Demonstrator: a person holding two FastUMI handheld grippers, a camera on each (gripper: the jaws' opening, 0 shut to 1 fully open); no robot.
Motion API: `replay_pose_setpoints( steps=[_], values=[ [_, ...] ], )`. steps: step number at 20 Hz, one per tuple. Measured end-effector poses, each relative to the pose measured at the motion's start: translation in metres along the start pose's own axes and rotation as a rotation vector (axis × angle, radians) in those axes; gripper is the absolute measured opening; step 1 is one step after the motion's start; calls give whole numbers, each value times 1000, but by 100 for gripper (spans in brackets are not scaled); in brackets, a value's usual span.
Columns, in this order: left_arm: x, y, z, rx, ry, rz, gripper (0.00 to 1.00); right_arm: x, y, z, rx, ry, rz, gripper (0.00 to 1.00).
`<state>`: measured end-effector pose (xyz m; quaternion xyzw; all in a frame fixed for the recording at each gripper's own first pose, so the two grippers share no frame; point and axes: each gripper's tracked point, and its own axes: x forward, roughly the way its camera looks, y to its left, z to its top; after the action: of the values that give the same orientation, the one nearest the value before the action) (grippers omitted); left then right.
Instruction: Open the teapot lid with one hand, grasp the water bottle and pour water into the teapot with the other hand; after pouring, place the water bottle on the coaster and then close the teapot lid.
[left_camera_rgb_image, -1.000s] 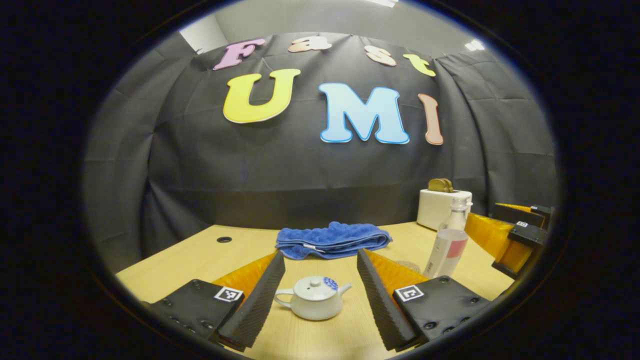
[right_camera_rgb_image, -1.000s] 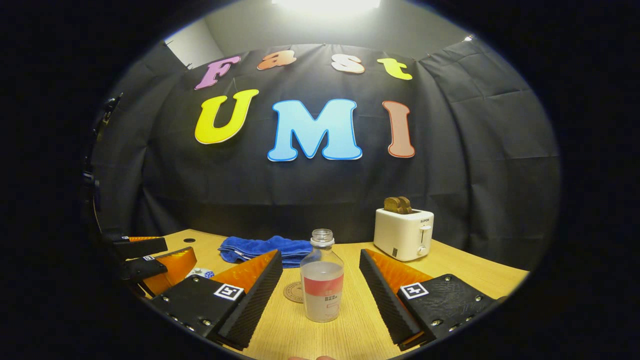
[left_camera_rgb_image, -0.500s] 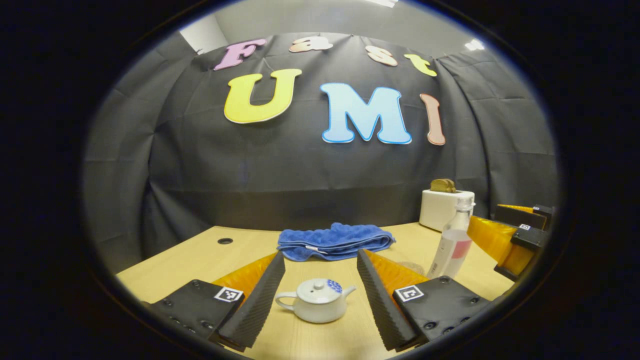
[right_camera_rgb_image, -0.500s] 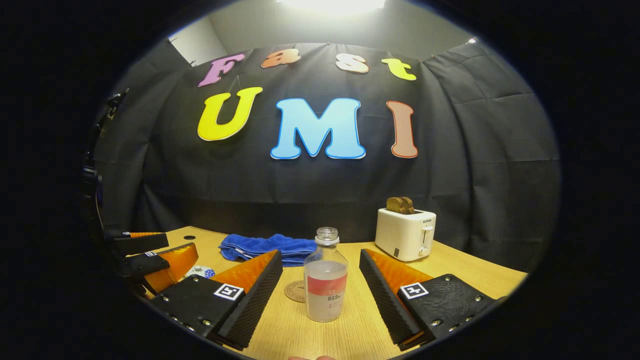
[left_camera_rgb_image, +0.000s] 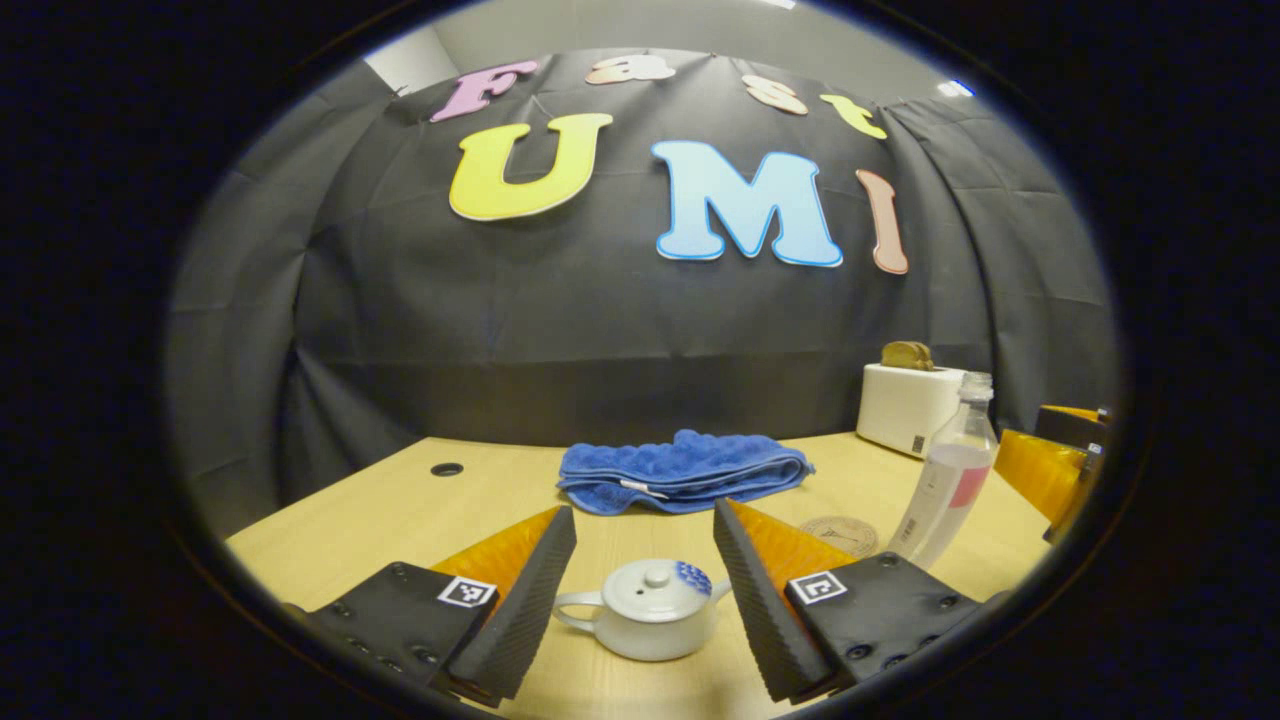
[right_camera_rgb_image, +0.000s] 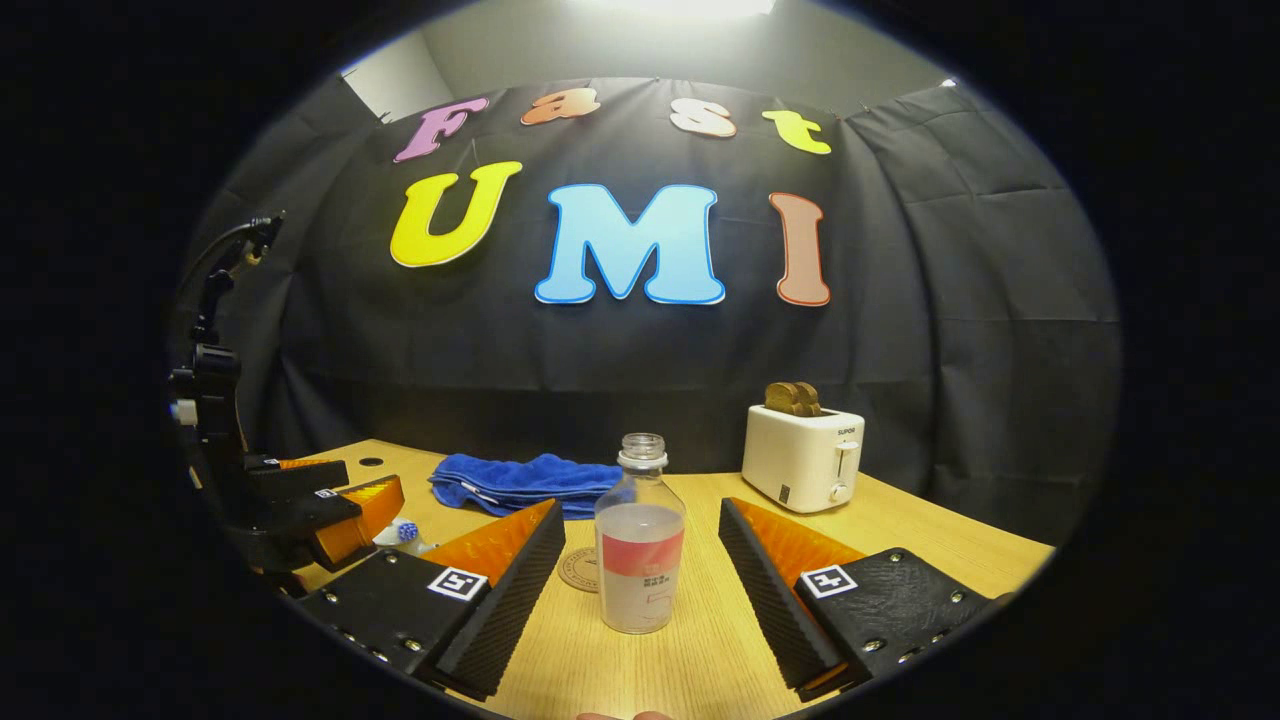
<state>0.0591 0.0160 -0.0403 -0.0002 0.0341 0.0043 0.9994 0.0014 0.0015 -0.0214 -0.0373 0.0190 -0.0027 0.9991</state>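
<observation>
Teapot (left_camera_rgb_image: 650, 622) first: it is sitting on the pale wood-grain table (left_camera_rgb_image: 400, 510), a squat white glazed pot with its domed lid on, a round knob on top and a blue patch beside it. In the left gripper view, your left gripper (left_camera_rgb_image: 640, 585) is hovering with its jaws spread wide, the pot lying in the gap and touching neither ribbed, wedge-shaped finger. Its looped handle is pointing toward the left finger and its short spout toward the right one.

Behind it a blue towel (left_camera_rgb_image: 685, 470), plush and loosely folded, is lying near the back wall. Further right, a flat round coaster (left_camera_rgb_image: 840, 535) is resting just beside the water bottle (left_camera_rgb_image: 945, 490).

In the right gripper view, your right gripper (right_camera_rgb_image: 640, 575) is also standing released, the clear, round-shouldered bottle upright between its fingers without contact. It is uncapped, partly filled, and wearing a red-and-white label band. At the back right a boxy white toaster (right_camera_rgb_image: 803, 458) is holding brown slices in its slot.
</observation>
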Motion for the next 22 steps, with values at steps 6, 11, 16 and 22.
replay_pose_setpoints(
  steps=[6, 11, 16, 22],
  values=[
    [13, -3, -22, -5, 47, -12, 71, 1, -11, -15, 9, 38, -25, 98],
    [16, -8, -29, 5, 59, -18, 66, 3, -20, -23, 18, 57, -44, 98],
    [16, -9, -34, 40, 74, -10, 47, 6, -25, -30, 26, 72, -54, 98],
    [15, -10, -28, 88, 66, 1, 16, 8, -26, -34, 34, 86, -54, 98]
  ],
)
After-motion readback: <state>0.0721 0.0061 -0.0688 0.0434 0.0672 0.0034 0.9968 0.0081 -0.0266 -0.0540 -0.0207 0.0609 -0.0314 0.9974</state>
